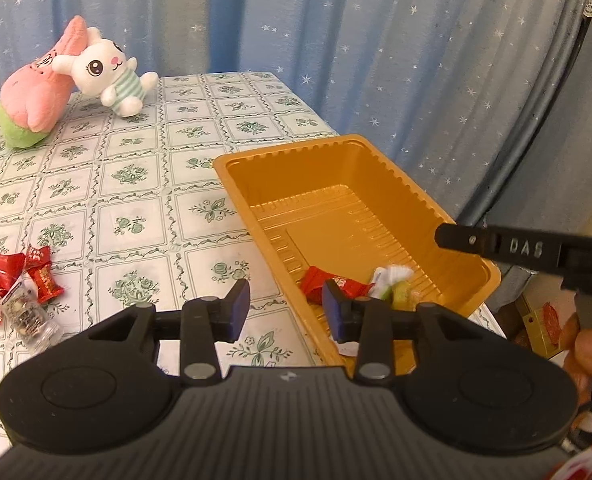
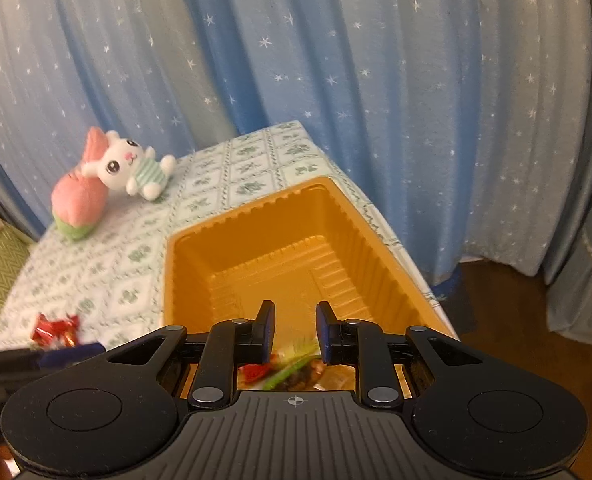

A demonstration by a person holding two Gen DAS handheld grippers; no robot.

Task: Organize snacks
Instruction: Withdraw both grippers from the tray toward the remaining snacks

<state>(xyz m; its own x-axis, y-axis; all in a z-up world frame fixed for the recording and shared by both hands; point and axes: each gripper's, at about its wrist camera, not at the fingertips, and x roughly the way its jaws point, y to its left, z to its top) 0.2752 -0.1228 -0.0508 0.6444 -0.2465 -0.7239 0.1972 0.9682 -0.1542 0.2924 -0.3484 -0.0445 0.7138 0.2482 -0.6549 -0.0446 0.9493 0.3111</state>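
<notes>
A gold plastic tray point(image 1: 376, 184) lies on the floral tablecloth, near the table's right edge. At its near end are a red wrapped candy point(image 1: 320, 286) and a white and green snack point(image 1: 392, 280). My left gripper point(image 1: 285, 300) hovers over the tray's near left rim, open, with nothing between its pads. Left of it on the cloth lie several red candies point(image 1: 3, 272) and a small clear jar point(image 1: 29, 316). My right gripper point(image 2: 295, 320) hangs over the tray point(image 2: 255, 248), its jaws narrowly apart and empty. The snacks point(image 2: 287, 370) sit blurred beneath it.
A pink star plush point(image 1: 39, 88) and a white rabbit plush point(image 1: 103, 72) lie at the table's far left. A blue starred curtain point(image 1: 376, 40) hangs behind. The table drops off just right of the tray. The right gripper's finger point(image 1: 496, 244) reaches in over the tray's right rim.
</notes>
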